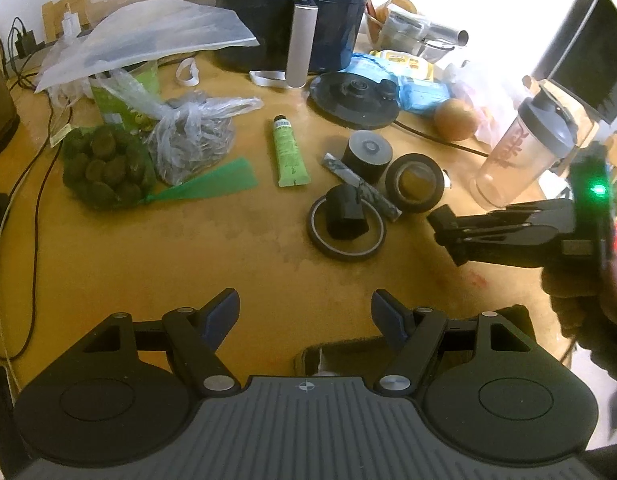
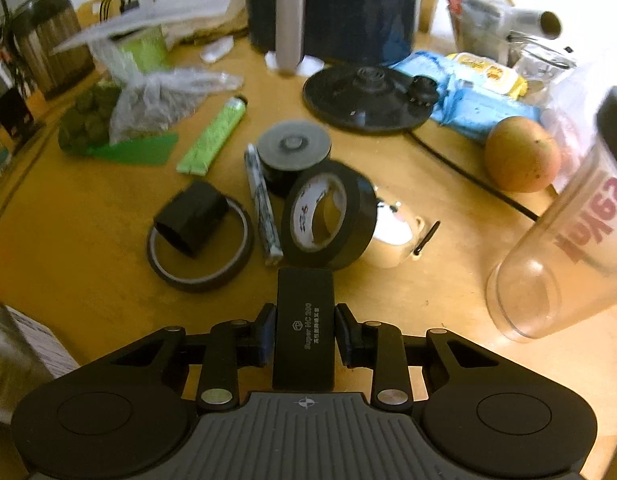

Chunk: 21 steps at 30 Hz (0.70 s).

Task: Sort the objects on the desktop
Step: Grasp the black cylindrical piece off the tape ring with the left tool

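My right gripper [image 2: 304, 330] is shut on a flat black box printed "Super HC 200" [image 2: 304, 320], held above the wooden table just in front of a black tape roll [image 2: 328, 220]. It shows in the left wrist view [image 1: 444, 222] with the box tip at its front. My left gripper [image 1: 304, 316] is open and empty over bare table. Near the tape roll lie a thin tape ring [image 2: 200, 248] with a black block [image 2: 192, 216] on it, a marbled stick [image 2: 262, 204], a black cylinder [image 2: 294, 152] and a green tube [image 2: 212, 136].
A clear shaker bottle [image 2: 568, 248] stands at the right, an orange fruit [image 2: 522, 154] behind it. A kettle base [image 2: 364, 96], air fryer [image 1: 296, 12], blue packets [image 2: 480, 104], and bags of produce [image 1: 104, 164] crowd the back. A box [image 2: 24, 352] sits at front left.
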Available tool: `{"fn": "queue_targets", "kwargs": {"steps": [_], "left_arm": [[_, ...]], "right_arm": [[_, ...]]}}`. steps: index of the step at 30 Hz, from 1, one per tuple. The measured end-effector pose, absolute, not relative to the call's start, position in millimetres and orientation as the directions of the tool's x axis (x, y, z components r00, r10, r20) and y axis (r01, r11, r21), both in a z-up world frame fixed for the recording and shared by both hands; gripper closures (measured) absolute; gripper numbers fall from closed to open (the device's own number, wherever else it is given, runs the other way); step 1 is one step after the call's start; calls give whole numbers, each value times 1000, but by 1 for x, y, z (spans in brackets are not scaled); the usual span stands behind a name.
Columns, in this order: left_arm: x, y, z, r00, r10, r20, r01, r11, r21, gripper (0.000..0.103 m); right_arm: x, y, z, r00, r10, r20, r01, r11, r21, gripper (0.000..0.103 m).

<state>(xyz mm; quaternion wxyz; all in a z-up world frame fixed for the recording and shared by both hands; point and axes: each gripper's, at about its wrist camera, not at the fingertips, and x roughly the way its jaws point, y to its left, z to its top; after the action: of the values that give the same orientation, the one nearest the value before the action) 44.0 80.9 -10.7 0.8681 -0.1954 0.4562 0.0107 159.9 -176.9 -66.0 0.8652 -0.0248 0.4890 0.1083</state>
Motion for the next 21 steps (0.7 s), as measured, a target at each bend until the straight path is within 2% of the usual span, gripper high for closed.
{"fn": "queue_targets", "kwargs": {"steps": [5,14,21], "left_arm": [[57,79,-11,586,-162,-794,-175,931,-320,31],[88,84,-12,592,-161,-790,-161,936,-312,31],[111,81,-21,585,-199,-786,-147,928,-343,31]], "right_arm": [[150,-184,-50,518,200,-832,-189,975,117,69],[127,-188,-21,593,162,-788,-174,982,71,69],[117,-203,-9,601,171,-781,-123,985,121,69]]}}
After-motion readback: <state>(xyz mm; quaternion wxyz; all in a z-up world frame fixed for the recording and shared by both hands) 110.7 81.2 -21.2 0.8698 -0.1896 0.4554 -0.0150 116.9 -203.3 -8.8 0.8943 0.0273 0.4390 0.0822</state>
